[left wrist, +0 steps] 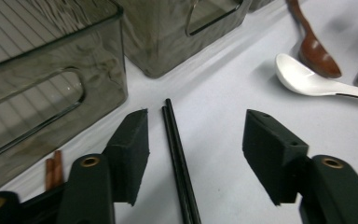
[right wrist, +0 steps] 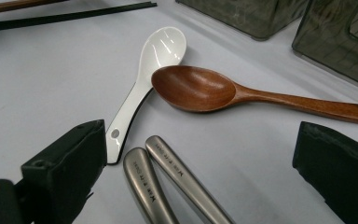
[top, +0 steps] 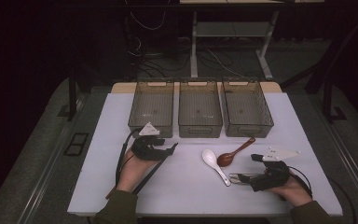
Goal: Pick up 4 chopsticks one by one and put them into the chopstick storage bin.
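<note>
Left gripper [left wrist: 193,158] stands wide, low centre of its view — black chopsticks [left wrist: 179,158] lie loose on the table [left wrist: 223,93] between the jaws. Right gripper [right wrist: 196,177] gapes too — metal handles [right wrist: 168,182] untouched at the bottom.

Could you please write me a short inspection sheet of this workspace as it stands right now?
Surface: white rectangular tabletop, flat and evenly lit.
Job's things: pair of black chopsticks lying on the table between the left tongs' jaws, untouched; two brushed-metal utensil handles lying between the right tongs' jaws, untouched.
Clutter: white ceramic soup spoon with brown wooden spoon resting partly over it; brown wooden chopsticks beside the left bin.
Containers: three smoky transparent plastic bins in a row at the far edge.
Grippers: left tongs open; right tongs open.
Cables: black cable trailing from the left tongs.
Surroundings: dark floor, desk frame, loose wires behind.
</note>
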{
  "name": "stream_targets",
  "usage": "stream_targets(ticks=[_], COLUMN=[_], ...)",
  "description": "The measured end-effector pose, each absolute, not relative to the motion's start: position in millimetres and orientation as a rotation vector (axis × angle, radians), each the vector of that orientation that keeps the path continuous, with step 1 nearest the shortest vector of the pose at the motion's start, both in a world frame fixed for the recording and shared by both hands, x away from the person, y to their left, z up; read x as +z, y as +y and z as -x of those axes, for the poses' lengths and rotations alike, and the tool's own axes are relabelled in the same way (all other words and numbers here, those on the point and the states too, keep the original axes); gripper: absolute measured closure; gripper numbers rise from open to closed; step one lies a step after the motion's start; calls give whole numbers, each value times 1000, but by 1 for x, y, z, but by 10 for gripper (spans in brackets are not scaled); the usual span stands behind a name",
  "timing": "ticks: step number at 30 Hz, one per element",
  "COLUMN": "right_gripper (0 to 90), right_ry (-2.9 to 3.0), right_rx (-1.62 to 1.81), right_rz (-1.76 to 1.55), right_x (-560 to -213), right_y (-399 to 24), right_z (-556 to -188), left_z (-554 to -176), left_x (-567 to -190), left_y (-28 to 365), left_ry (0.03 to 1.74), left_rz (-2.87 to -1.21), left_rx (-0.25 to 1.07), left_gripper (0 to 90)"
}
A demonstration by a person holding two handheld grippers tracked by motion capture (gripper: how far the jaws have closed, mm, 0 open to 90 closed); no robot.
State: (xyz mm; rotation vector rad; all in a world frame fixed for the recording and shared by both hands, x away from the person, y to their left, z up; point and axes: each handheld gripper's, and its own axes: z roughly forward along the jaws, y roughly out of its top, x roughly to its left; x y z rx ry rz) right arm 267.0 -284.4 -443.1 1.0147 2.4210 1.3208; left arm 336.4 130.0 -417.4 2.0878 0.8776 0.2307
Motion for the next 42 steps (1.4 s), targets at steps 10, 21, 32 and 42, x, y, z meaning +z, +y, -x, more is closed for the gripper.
stream_targets(ticks=[10, 21, 32, 42], right_gripper=[29, 30, 30, 30], right_ry=[2415, 2399, 2398, 2399], right_rx=[1336, 1337, 1327, 1319], right_rz=[-1012, -1014, -1015, -1009], right_x=[-444, -443, -444, -444], right_y=[-288, -290, -289, -289], right_z=[-265, -264, -264, -264], left_z=[-323, -305, -282, -278], left_x=[-416, -411, -417, -423], left_y=[150, 173, 207, 227], left_ry=[862, 879, 944, 1019], left_rz=[-2068, -2021, -1999, -2000], left_rx=[264, 313, 376, 394], left_gripper=[285, 178, 191, 472])
